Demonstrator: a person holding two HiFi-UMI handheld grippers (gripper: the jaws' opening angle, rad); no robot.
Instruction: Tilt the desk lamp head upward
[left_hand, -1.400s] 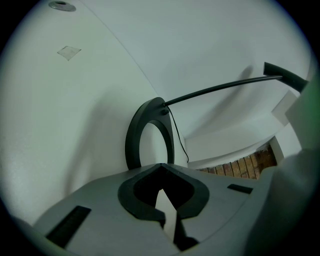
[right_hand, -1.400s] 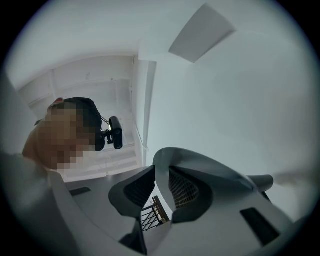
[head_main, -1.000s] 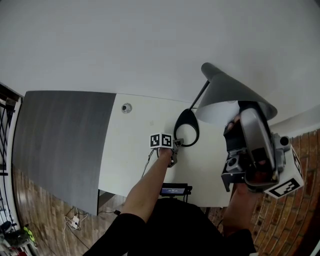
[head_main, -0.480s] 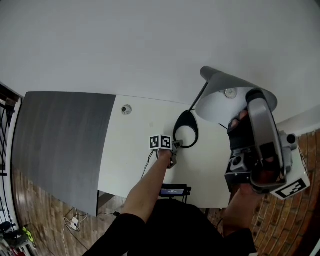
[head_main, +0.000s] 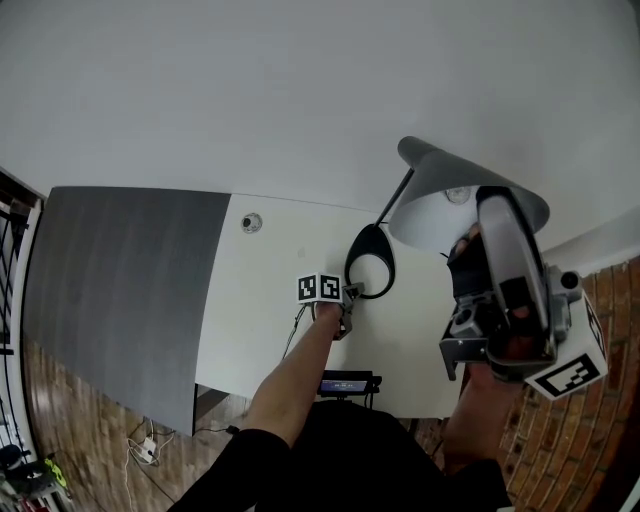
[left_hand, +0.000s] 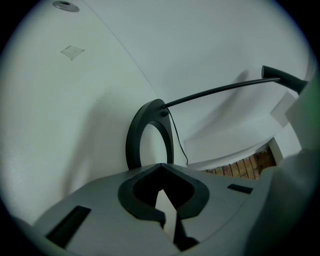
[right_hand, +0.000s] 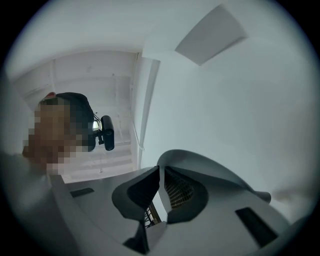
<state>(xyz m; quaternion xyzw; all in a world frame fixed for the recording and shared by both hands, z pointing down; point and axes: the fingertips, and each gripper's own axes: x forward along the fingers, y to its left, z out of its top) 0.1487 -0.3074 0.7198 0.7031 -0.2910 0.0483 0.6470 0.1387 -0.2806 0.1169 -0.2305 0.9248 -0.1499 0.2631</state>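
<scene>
Two jaws of the right gripper (head_main: 466, 240) (right_hand: 160, 176) are pinched on the rim of the lamp head (head_main: 462, 172) (right_hand: 212, 170), high over the table (head_main: 262, 300). The left gripper (head_main: 352, 293) (left_hand: 160, 167) is closed, empty, at the ring base (head_main: 372, 234) (left_hand: 134, 140).

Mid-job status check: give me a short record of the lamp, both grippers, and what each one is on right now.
lamp shade: grey cone; its open underside and the bulb show in the head view
lamp base: black ring lying flat on the white desk
right gripper: jaws closed on the rim of the lamp shade
left gripper: jaws together, tips at the near rim of the lamp base; a grip on it cannot be confirmed
</scene>
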